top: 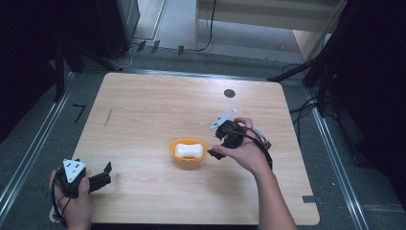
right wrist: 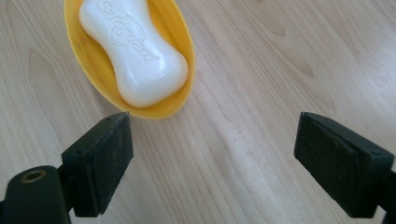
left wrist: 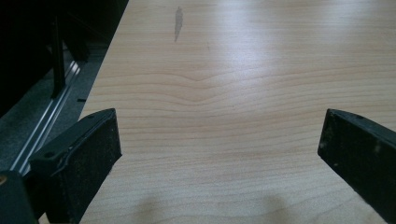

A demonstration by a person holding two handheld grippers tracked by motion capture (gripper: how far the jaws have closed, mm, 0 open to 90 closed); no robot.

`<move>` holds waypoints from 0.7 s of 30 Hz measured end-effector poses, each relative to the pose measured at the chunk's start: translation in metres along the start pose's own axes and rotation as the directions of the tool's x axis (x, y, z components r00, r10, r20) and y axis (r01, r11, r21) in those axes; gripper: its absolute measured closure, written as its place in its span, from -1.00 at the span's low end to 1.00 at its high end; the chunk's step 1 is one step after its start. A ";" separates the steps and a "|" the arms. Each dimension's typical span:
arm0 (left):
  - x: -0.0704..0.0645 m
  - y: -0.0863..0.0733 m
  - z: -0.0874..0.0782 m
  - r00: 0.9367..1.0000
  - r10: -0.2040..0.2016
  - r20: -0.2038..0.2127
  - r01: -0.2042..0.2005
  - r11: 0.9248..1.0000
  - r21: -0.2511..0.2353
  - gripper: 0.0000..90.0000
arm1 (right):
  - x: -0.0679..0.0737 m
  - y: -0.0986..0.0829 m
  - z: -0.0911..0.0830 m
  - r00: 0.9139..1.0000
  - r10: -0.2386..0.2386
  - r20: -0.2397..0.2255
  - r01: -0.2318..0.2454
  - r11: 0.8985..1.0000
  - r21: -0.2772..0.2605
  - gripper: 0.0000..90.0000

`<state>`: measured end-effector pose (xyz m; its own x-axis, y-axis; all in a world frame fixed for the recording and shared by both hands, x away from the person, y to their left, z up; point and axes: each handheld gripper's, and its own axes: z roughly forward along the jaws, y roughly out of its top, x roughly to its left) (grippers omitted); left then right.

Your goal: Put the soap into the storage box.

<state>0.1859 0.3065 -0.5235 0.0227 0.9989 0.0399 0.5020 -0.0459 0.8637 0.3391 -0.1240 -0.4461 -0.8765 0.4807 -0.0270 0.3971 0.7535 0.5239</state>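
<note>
Soap (right wrist: 135, 56) in yellow dish (right wrist: 180, 35) on counter (top: 143, 110), right gripper (right wrist: 212, 156) fingers wide just beside dish, left gripper (left wrist: 219, 154) fingers wide over bare counter

Pale wood tabletop (top: 143, 110), rounded corners, small dark disc (top: 229, 93) near its far edge. Grey floor (top: 28, 143) around it. Beyond the tabletop: light wooden shelf (top: 268, 17), black cables (top: 209, 28).
</note>
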 end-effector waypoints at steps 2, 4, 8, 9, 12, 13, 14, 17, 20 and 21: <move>0.000 0.000 0.000 1.000 -0.001 -0.001 0.001 1.000 0.000 -1.00 | -0.002 -0.005 -0.002 1.000 0.025 -0.010 -0.025 1.000 -0.003 -0.88; 0.000 0.000 0.000 1.000 -0.001 -0.001 0.001 1.000 0.000 -1.00 | -0.004 -0.011 -0.004 0.998 0.047 -0.033 -0.047 0.999 -0.004 -0.98; 0.000 0.000 0.000 1.000 -0.002 -0.001 0.002 1.000 0.000 -1.00 | -0.006 -0.023 -0.007 0.998 0.067 -0.013 -0.068 0.998 -0.007 -0.98; 0.000 0.000 0.000 1.000 -0.001 -0.001 0.001 1.000 0.000 -1.00 | -0.006 -0.026 -0.008 0.997 0.078 -0.009 -0.078 0.997 -0.004 -0.98; 0.000 0.000 0.000 1.000 -0.001 0.000 0.001 1.000 0.000 -1.00 | -0.008 -0.036 -0.008 0.995 0.101 0.001 -0.101 0.995 -0.017 -0.98; 0.000 0.000 0.000 1.000 -0.001 0.000 0.001 1.000 0.000 -1.00 | -0.009 -0.040 -0.009 0.994 0.108 0.006 -0.108 0.994 -0.017 -1.00; 0.000 0.000 0.000 1.000 -0.001 0.000 0.001 1.000 0.000 -1.00 | -0.009 -0.040 -0.009 0.994 0.108 0.006 -0.108 0.994 -0.017 -1.00; 0.000 0.000 0.000 1.000 0.000 -0.001 0.000 1.000 -0.003 -1.00 | -0.011 -0.054 -0.009 0.991 0.132 0.021 -0.131 0.991 -0.018 -1.00; 0.000 0.000 0.000 1.000 -0.001 -0.002 0.001 1.000 -0.002 -1.00 | -0.011 -0.063 -0.010 0.989 0.149 0.023 -0.149 0.989 -0.020 -1.00; 0.000 0.000 0.000 1.000 -0.001 -0.001 0.001 1.000 -0.002 -1.00 | -0.013 -0.067 -0.010 0.988 0.154 0.031 -0.153 0.988 -0.025 -1.00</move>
<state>0.1856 0.3065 -0.5234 0.0218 0.9990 0.0398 0.5005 -0.0453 0.8645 0.3210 -0.1849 -0.4718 -0.7961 0.6045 0.0278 0.5199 0.6598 0.5426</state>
